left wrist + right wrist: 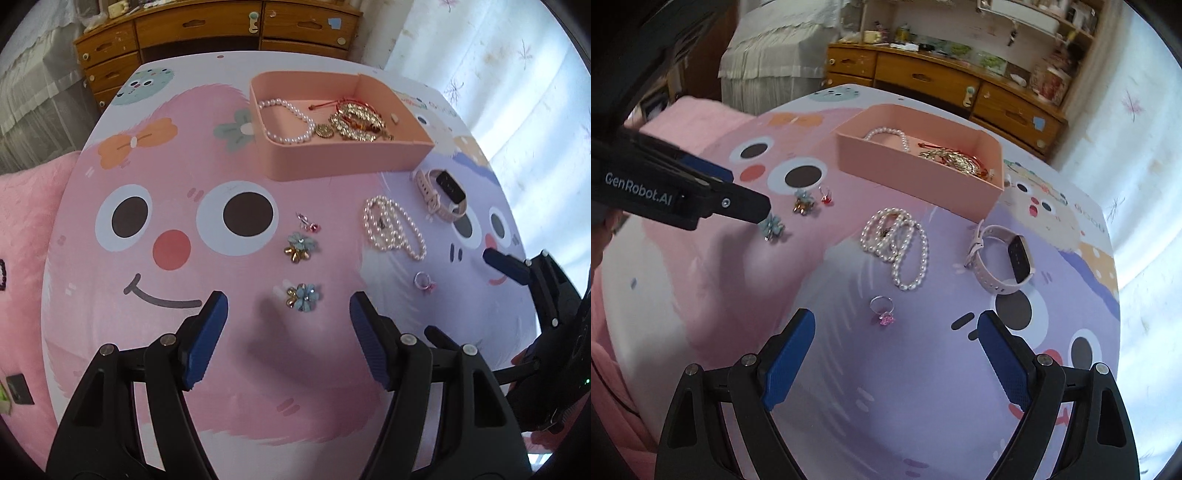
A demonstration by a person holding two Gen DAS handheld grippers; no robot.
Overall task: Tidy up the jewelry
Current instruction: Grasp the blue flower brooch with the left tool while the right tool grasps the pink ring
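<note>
My left gripper (289, 301) hangs open just above the table, with a blue flower earring (303, 297) lying between its blue pads, untouched. A second blue flower earring (301, 247) and a small pink earring (308, 223) lie just beyond. My right gripper (897, 318) is open wide over a pink-stoned ring (882, 312). Farther off lie a coiled pearl necklace (895, 245) and a pink smartwatch (1001, 258). The pink box (912, 181) at the back holds pearls and gold bracelets. In the right wrist view, the left gripper's fingers (746, 206) cover part of the near earring (774, 226).
The table wears a cartoon-face cloth (166, 229) in pink and purple. A wooden dresser (221, 26) stands behind the table, a pink cushion (22, 221) lies off its left edge, and a pale curtain (517, 92) hangs to the right. The two grippers are close side by side.
</note>
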